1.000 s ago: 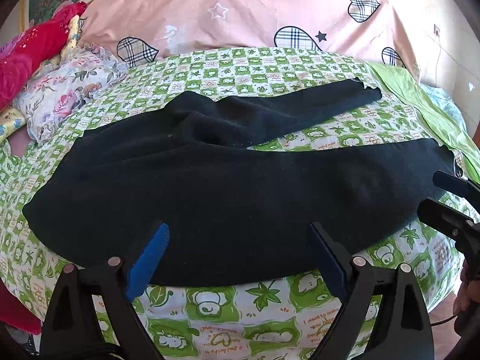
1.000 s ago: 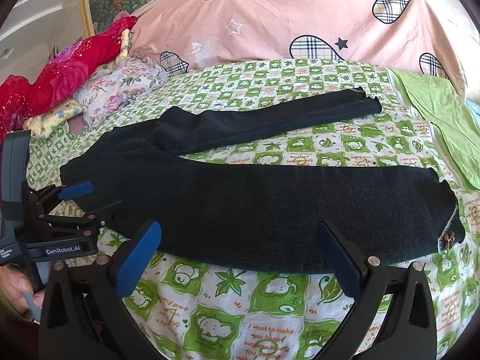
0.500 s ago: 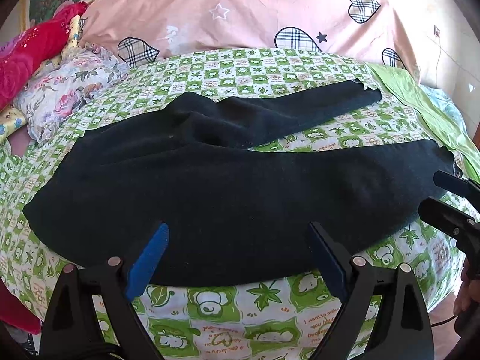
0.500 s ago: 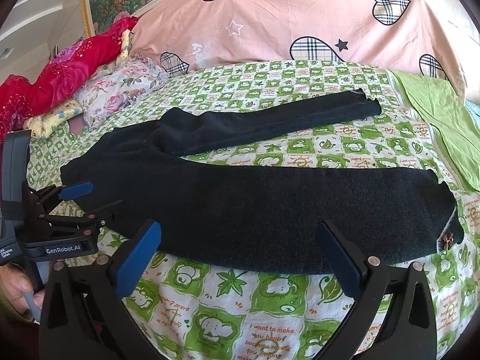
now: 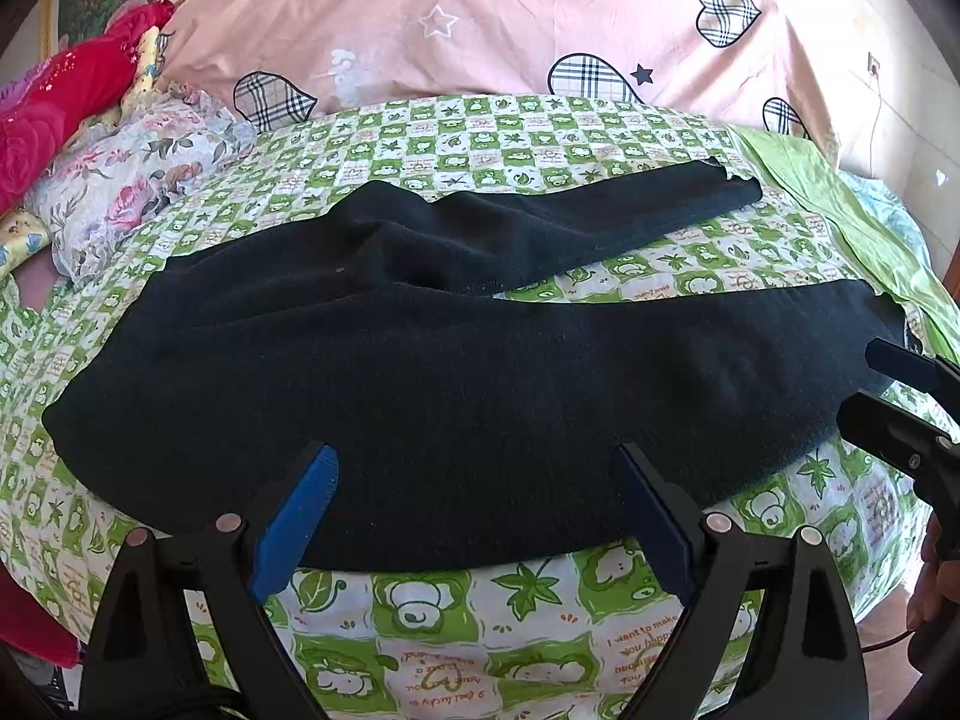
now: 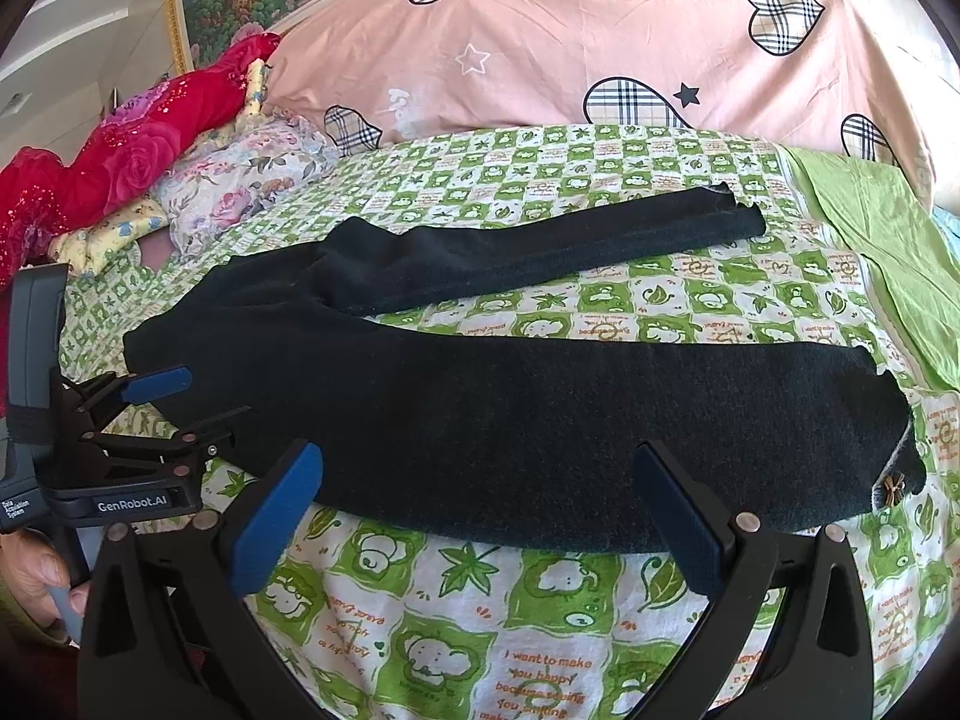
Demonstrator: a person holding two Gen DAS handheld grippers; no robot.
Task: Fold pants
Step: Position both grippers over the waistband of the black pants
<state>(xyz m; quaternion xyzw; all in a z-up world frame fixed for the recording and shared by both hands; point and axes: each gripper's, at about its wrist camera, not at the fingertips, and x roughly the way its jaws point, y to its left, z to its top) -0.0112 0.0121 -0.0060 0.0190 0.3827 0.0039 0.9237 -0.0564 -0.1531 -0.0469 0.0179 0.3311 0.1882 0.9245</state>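
Black pants (image 5: 456, 384) lie flat across the green checked bed sheet (image 5: 480, 138), waist to the left and two legs spread to the right. They also show in the right wrist view (image 6: 540, 420). My left gripper (image 5: 474, 480) is open and empty, hovering over the near edge of the pants' middle. My right gripper (image 6: 480, 480) is open and empty over the near leg's lower edge. The left gripper appears at the left in the right wrist view (image 6: 174, 414), by the waist. The right gripper shows at the right edge of the left wrist view (image 5: 888, 384), by the near leg's cuff.
A pink quilt with plaid hearts (image 5: 510, 24) lies along the back. A floral pillow (image 5: 132, 180) and red bedding (image 5: 54, 114) lie at the back left. A green cloth (image 6: 882, 228) lies at the right. The bed's near edge is just below my grippers.
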